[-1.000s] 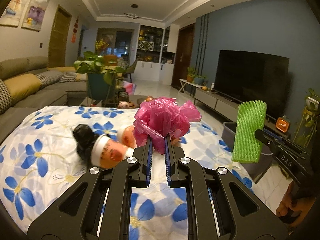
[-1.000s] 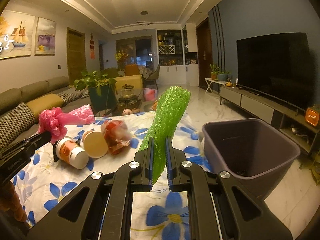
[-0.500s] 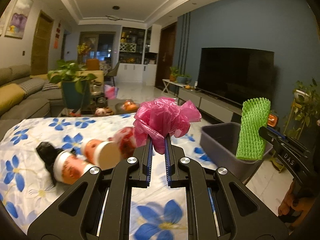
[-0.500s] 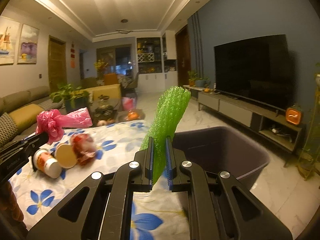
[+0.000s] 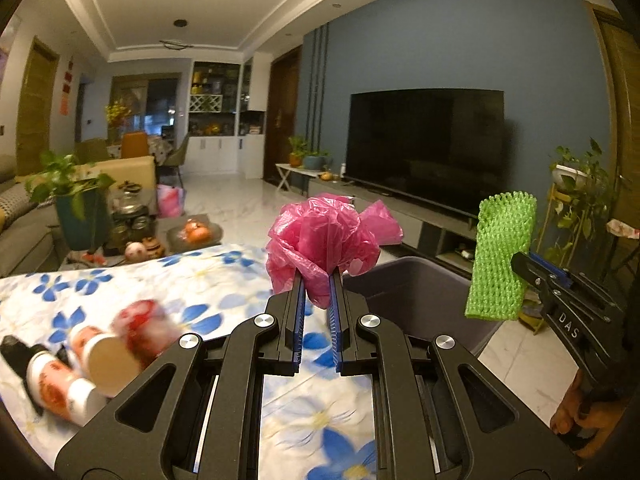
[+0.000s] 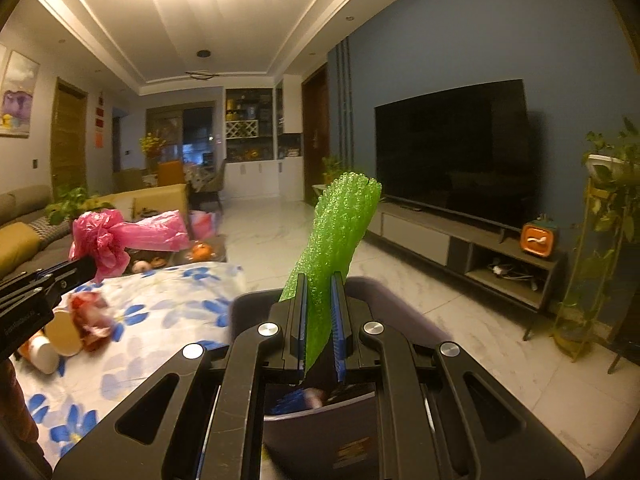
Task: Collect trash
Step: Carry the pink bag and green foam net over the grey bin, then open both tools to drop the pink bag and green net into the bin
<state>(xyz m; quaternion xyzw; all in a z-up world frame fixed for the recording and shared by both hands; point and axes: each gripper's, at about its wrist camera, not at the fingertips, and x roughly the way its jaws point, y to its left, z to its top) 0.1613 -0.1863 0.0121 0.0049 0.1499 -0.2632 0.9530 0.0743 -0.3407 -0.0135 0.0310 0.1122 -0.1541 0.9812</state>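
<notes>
1 pink bag (image 5: pixel 328 236) | 1 green foam net (image 5: pixel 502 256) | 1 bin (image 5: pixel 420 292) | 2 cups (image 5: pixel 104 364)

A dark television (image 5: pixel 426 148) stands on a low console (image 6: pixel 460 240) against the blue wall (image 5: pixel 440 40), with a potted plant (image 5: pixel 66 208), a sofa (image 6: pixel 24 232) and a floral tablecloth (image 5: pixel 224 276) opposite.
</notes>
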